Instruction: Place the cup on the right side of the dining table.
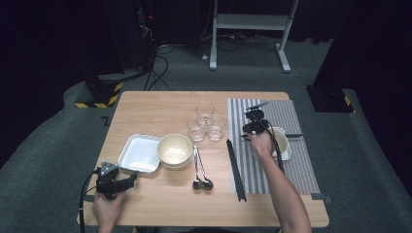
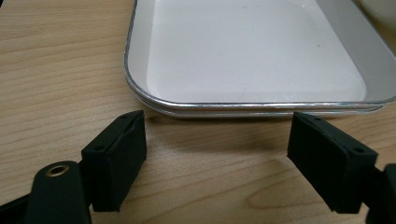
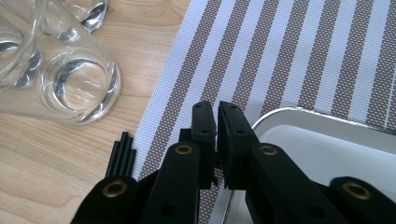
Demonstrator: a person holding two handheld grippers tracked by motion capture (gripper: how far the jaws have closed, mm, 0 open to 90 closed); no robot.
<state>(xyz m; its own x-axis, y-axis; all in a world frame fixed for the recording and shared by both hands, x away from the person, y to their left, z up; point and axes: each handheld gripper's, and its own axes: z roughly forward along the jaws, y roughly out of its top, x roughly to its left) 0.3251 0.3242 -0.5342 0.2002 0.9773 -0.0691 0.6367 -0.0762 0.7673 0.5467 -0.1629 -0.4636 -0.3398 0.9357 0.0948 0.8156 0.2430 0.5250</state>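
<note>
My left gripper point(image 2: 217, 158) is open, its jaws spread wide just short of the near rim of a shallow white metal tray point(image 2: 252, 56) that holds nothing. From above, the left gripper point(image 1: 127, 178) rests on the wood at the table's front left, beside that tray point(image 1: 140, 154). My right gripper point(image 3: 217, 109) is shut, with a hairline slit between the pads and nothing seen in it. It hovers over a striped placemat point(image 3: 289, 56) at the corner of a second white tray point(image 3: 322, 144). The high view shows the right gripper point(image 1: 248, 132) left of that tray point(image 1: 286, 154).
Three clear glasses point(image 1: 206, 124) cluster mid-table, close to the right gripper in its view point(image 3: 79, 88). Stacked cream bowls point(image 1: 174, 150), two spoons point(image 1: 201, 171) and black chopsticks point(image 1: 236, 170) lie between the trays. The placemat point(image 1: 272, 111) covers the table's right side.
</note>
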